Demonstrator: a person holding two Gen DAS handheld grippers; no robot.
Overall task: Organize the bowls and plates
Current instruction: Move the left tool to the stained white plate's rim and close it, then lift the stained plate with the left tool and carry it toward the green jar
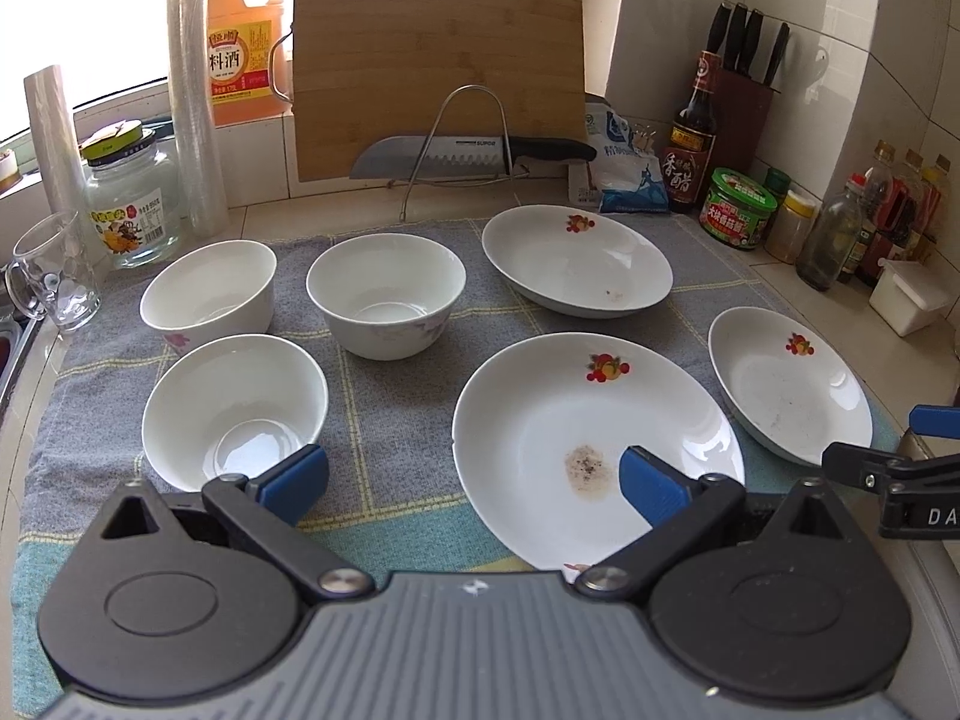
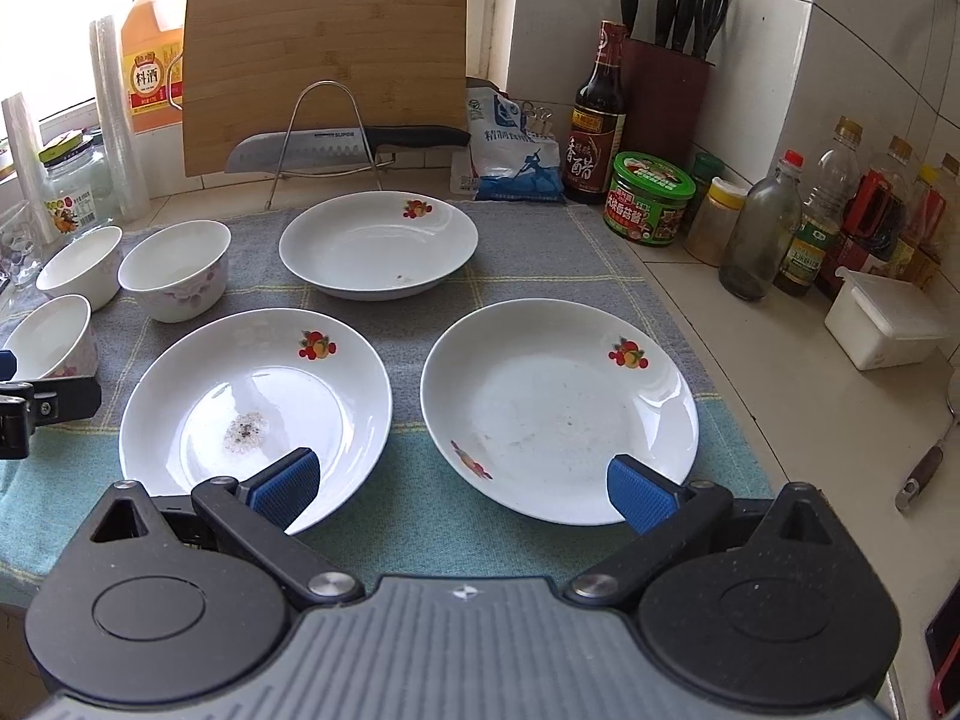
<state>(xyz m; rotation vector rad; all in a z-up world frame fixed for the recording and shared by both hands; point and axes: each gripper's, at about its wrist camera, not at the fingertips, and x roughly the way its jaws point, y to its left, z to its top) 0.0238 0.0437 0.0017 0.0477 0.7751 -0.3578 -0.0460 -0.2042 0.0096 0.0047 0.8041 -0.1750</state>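
Three white bowls stand on the checked cloth (image 1: 390, 396): a near-left bowl (image 1: 234, 408), a far-left bowl (image 1: 207, 291) and a middle bowl (image 1: 387, 294). Three white plates with fruit prints lie to their right: a near plate (image 1: 576, 420) with a dark stain, a far plate (image 1: 576, 261) and a right plate (image 1: 786, 381). My left gripper (image 1: 474, 480) is open above the cloth's front, between the near-left bowl and the near plate. My right gripper (image 2: 465, 489) is open over the gap between the stained plate (image 2: 258, 396) and the right plate (image 2: 558, 408). Neither holds anything.
A cutting board (image 1: 438, 66) and a knife (image 1: 468, 153) on a wire rack stand at the back. Jars, a glass mug (image 1: 51, 276) and a yellow bottle (image 1: 246, 30) line the left; sauce bottles (image 2: 600, 120), a knife block (image 2: 666, 90) and a white box (image 2: 888, 318) crowd the right.
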